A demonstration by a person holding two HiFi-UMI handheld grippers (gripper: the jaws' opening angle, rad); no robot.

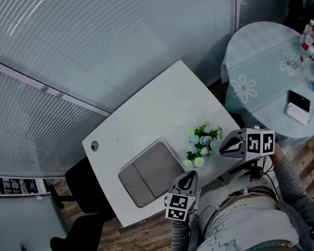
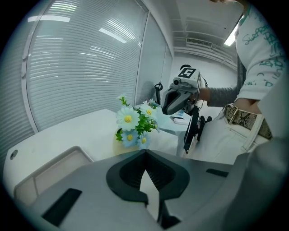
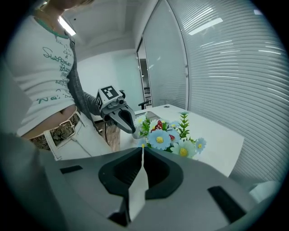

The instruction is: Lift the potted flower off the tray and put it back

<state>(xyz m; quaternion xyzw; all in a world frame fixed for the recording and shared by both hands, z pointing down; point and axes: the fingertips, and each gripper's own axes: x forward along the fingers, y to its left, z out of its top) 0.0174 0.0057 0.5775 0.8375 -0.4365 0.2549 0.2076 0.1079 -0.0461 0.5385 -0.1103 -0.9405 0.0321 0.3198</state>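
Observation:
The potted flower [image 1: 202, 144], with white and blue daisies, stands on the white table [image 1: 144, 118] just right of the grey tray [image 1: 146, 175], not on it. My left gripper [image 1: 190, 176] is at the table's front edge, below and left of the flower, jaws shut and empty. To the flower's right is my right gripper [image 1: 223, 148], also shut on nothing. In the left gripper view the flower [image 2: 135, 124] lies ahead of the closed tips [image 2: 144, 153], with the tray [image 2: 45, 173] at left. The right gripper view shows the flower [image 3: 169, 133] close ahead of the closed gripper [image 3: 143, 151].
A round glass-topped table [image 1: 265, 72] at right carries bottles [image 1: 309, 42] and a phone [image 1: 298, 104]. A black chair [image 1: 80, 220] stands left of the white table. Window blinds [image 1: 77, 52] run behind. A hole [image 1: 94, 146] sits in the table's far left corner.

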